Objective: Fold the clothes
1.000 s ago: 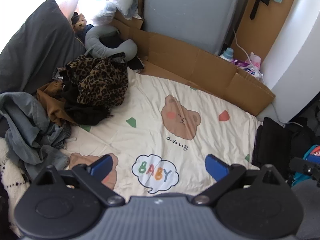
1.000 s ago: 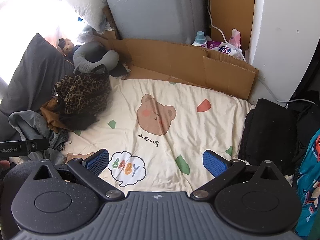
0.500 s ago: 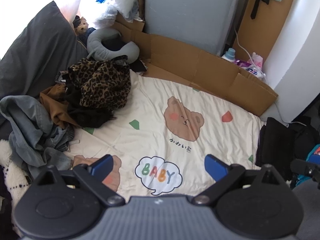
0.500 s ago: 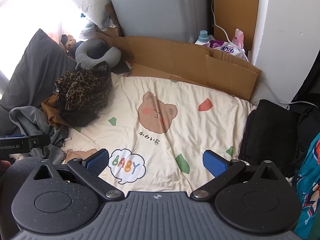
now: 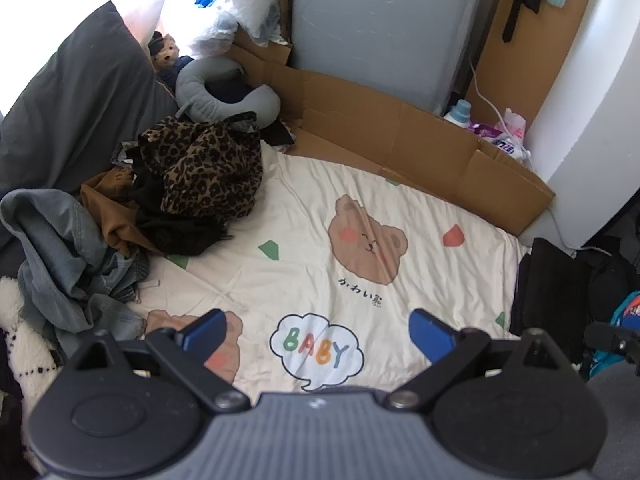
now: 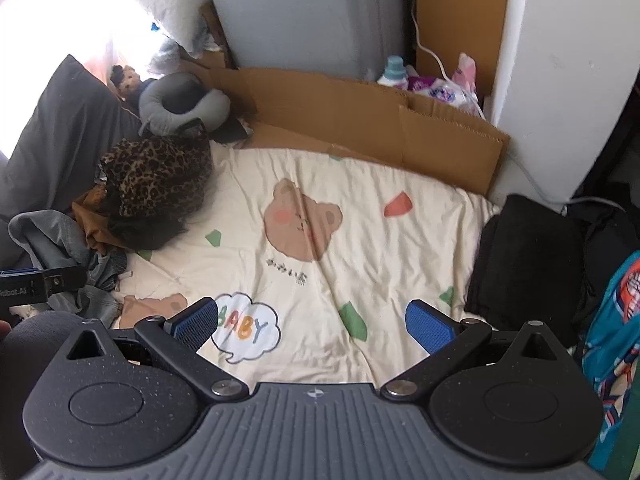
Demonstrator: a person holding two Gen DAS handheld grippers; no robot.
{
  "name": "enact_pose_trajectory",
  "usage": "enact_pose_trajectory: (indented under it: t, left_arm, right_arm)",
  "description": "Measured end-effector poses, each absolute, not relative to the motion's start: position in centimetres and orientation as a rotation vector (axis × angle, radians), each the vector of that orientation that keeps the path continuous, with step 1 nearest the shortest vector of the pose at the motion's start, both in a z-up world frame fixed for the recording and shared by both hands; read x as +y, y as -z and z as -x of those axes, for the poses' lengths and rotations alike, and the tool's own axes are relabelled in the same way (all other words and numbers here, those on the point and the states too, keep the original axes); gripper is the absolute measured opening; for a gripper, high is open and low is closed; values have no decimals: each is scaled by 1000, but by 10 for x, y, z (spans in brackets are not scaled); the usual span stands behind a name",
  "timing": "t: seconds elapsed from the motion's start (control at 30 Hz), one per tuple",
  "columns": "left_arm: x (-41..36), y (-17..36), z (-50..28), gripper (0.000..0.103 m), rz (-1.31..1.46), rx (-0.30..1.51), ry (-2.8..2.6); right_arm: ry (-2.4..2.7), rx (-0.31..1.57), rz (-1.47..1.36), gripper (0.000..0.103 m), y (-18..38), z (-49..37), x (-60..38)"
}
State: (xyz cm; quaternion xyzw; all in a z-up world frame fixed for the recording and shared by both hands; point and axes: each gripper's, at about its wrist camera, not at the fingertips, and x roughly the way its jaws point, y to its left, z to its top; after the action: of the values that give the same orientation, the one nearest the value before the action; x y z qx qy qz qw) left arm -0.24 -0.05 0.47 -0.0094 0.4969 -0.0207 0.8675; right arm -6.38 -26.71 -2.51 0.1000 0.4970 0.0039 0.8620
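Observation:
A pile of unfolded clothes lies at the left of a cream bear-print blanket (image 5: 360, 208): a leopard-print garment (image 5: 204, 168) on top, a brown one (image 5: 108, 212) and a black one under it, and grey-blue jeans (image 5: 52, 256) nearer me. The pile also shows in the right wrist view (image 6: 156, 176). A folded black garment (image 6: 524, 260) lies at the blanket's right edge. My left gripper (image 5: 320, 334) and right gripper (image 6: 312, 322) are both open and empty, held above the blanket's near part.
A cardboard sheet (image 5: 400, 136) lines the far edge in front of a grey panel (image 5: 380, 28). A grey neck pillow (image 5: 224, 92) and dark pillow (image 5: 76, 112) lie at the far left. A detergent bottle (image 6: 394, 70) and a teal bag (image 6: 616, 340) are at the right.
Both grippers have drifted slightly; the scene has shifted a little down and right in both views. Both stay open and empty. The clothes have not moved.

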Motion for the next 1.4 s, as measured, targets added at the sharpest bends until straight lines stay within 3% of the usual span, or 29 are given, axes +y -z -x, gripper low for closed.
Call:
enact_pose_trajectory:
  t: [0.8, 1.4]
  left_arm:
    - [-1, -21, 8, 99, 62, 1038, 95]
    - [40, -46, 0, 99, 73, 1011, 47]
  right_arm:
    - [87, 1035, -198, 103, 8, 83, -286]
    - [123, 959, -195, 103, -14, 90, -282]
